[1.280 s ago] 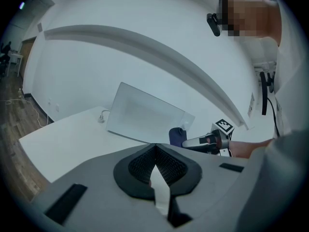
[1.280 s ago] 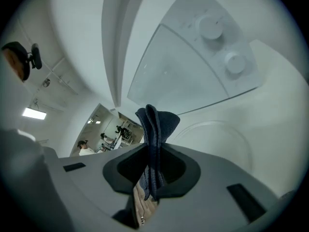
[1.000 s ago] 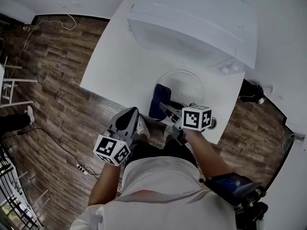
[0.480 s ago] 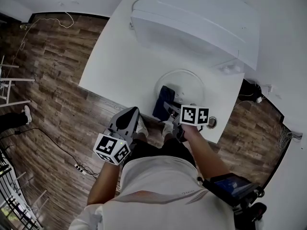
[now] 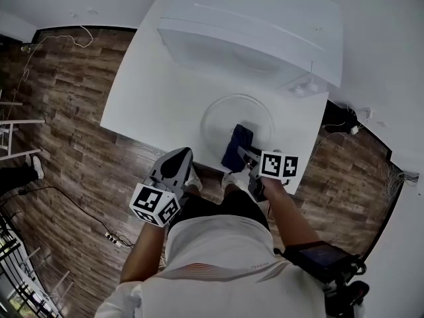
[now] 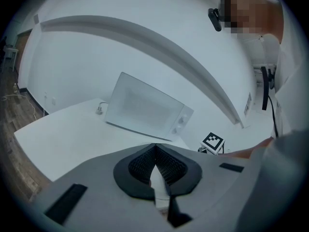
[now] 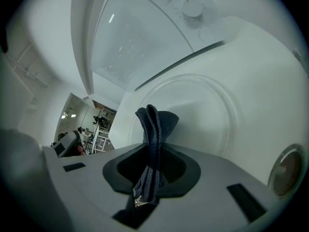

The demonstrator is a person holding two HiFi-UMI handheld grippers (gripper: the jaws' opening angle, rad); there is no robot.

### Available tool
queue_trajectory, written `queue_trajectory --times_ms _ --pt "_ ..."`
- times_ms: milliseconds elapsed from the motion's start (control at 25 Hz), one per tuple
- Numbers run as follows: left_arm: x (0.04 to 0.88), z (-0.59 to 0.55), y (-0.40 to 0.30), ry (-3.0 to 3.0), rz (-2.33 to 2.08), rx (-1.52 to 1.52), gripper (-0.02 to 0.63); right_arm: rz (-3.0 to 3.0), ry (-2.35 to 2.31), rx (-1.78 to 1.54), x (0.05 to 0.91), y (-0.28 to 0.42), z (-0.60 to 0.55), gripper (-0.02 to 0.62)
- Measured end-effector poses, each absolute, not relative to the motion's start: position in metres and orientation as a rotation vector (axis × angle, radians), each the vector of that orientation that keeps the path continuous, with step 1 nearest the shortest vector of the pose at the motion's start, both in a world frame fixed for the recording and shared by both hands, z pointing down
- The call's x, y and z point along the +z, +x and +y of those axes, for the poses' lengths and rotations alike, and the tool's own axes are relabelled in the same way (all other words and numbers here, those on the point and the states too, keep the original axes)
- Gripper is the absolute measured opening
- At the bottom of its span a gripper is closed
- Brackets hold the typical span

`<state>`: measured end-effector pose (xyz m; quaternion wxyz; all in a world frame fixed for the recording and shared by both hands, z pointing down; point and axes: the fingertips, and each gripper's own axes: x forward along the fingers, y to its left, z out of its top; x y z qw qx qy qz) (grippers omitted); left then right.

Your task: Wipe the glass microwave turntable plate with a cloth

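Dark blue cloth [image 7: 153, 144], folded into a thick strip, is pinched between the jaws of the right gripper [image 7: 150, 170]. The jaws are clamped on the fabric. One end bunches out past the tips and the other trails back between the pads.

Head view: the right gripper [image 5: 246, 156] reaches over the near table edge. The cloth [image 5: 238, 143] lies on the near half of the glass turntable plate [image 5: 225, 114], touching it from about the centre to the near rim. I cannot tell how hard it presses.

The plate [image 7: 212, 110] lies flat on the white table [image 5: 156, 91], just in front of the white microwave [image 5: 252, 25]. It is clear, with a raised rim visible in the right gripper view. The microwave door [image 7: 135, 37] is closed and its knobs are on the right side. A small round brownish disc [image 7: 285, 170] sits on the table right of the plate, near the edge.

Left gripper [image 6: 155, 163]: the jaws are pressed together at the tips with nothing between them. The head view shows the left gripper [image 5: 176, 159] held off the table, just short of its near edge and over the wood-pattern floor [image 5: 66, 111]. It is well apart from the plate. Its own view looks across the table top towards the microwave [image 6: 145, 111], with the right gripper's marker cube [image 6: 212, 141] at the right.
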<state>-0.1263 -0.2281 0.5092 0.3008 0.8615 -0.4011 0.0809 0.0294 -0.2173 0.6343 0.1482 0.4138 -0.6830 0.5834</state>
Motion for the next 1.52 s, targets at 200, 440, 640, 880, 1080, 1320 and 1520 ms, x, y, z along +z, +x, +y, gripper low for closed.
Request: queue_trajectory --times_ms 200,440,640,880,1080,1320,1520 --pt "0.51 -0.222 -0.096 2.302 -1.031 0.235 0.009 -1.936 1.26 1.67 0.633 0.073 -0.202 0.061" --pt "0.509 -0.222 -0.081 2.32 -1.005 0.245 0.01 -1.9 1.341 1.653 0.633 0.113 -0.194 0.061" --pt "0.508 -0.22 -0.077 2.319 -1.003 0.249 0.009 -1.89 1.36 1.647 0.631 0.128 -0.187 0.061" --pt "0.504 -0.218 -0.068 2.335 -1.005 0.252 0.011 -1.947 1.353 1.628 0.623 0.128 -0.185 0.061" --pt "0.49 -0.216 -0.063 2.357 -1.035 0.248 0.01 -2.267 1.347 1.457 0.563 0.109 -0.203 0.061" --pt "0.467 -0.21 -0.054 2.384 -1.108 0.232 0.009 -2.535 1.312 1.237 0.487 0.1 -0.22 0.061" --pt "0.442 -0.207 -0.057 2.395 -1.22 0.199 0.011 -2.723 1.298 1.014 0.427 0.103 -0.224 0.061"
